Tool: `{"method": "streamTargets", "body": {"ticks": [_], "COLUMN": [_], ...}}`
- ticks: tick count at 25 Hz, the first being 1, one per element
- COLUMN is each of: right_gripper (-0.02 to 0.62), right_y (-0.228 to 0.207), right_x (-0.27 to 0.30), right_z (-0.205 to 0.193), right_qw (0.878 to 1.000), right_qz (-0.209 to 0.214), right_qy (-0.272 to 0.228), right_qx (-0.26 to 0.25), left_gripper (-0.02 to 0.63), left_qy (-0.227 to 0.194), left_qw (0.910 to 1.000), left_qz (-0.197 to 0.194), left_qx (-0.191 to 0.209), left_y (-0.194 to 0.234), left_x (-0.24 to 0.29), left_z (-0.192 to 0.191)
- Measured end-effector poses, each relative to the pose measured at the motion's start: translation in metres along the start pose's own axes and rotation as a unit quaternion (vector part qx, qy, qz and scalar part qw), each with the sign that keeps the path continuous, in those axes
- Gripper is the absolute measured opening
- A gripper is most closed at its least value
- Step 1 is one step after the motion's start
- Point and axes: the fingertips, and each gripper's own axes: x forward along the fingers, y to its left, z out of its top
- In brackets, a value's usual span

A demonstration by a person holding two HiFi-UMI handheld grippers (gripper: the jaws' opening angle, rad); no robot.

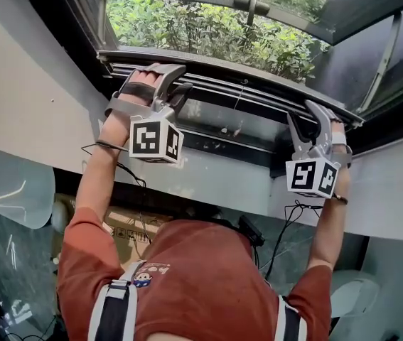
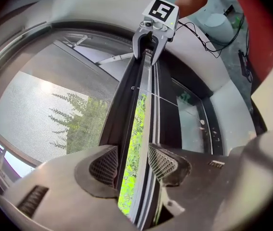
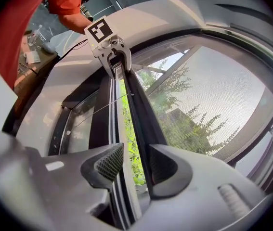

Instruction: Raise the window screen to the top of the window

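The window screen's dark bottom bar (image 1: 222, 66) runs across the window opening, with foliage showing beyond it. My left gripper (image 1: 178, 80) holds the bar near its left end, and my right gripper (image 1: 304, 112) holds it near its right end. In the left gripper view the jaws (image 2: 134, 162) close round the bar (image 2: 126, 105), with grey mesh (image 2: 40, 114) on one side and the right gripper (image 2: 148, 40) at the far end. In the right gripper view the pads (image 3: 162, 165) press the same bar (image 3: 138, 109). The left gripper (image 3: 117, 57) is far along it.
Below the bar lie the dark window frame rails (image 1: 258, 126) and a white sill wall (image 1: 222, 176). An outward-tilted glass sash (image 1: 258, 6) hangs above green bushes (image 1: 201, 27). Black cables (image 1: 286, 226) trail from both grippers, and a cardboard box (image 1: 126, 226) sits below.
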Motion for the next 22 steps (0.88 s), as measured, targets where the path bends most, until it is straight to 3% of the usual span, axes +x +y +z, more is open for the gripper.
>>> {"method": "streamTargets", "body": {"ticks": [4,7,12,16,22], "right_gripper": [0.071,0.071,0.069,0.071,0.067], "right_y": [-0.035,-0.053,-0.078,-0.11,-0.153], "right_x": [-0.006,-0.009,-0.013,-0.02,-0.024], "right_z": [0.01,0.017,0.025,0.038,0.054], "right_qw": [0.998,0.996,0.993,0.986,0.979], "right_qz": [-0.064,-0.085,-0.115,-0.155,-0.179], "right_qy": [-0.006,-0.008,-0.011,-0.017,-0.015], "right_qx": [-0.011,-0.023,-0.041,-0.061,-0.095], "left_gripper": [0.133,0.074,0.074,0.075,0.074], "left_qy": [-0.009,-0.009,-0.005,-0.007,-0.005], "left_qw": [0.998,0.9932,0.9866,0.9764,0.9669], "left_qz": [0.062,0.115,0.161,0.213,0.249], "left_qx": [0.007,0.014,0.025,0.036,0.056], "left_y": [0.034,0.06,0.085,0.118,0.164], "left_x": [-0.007,-0.01,-0.014,-0.025,-0.034], "left_z": [0.007,0.011,0.018,0.027,0.037]}}
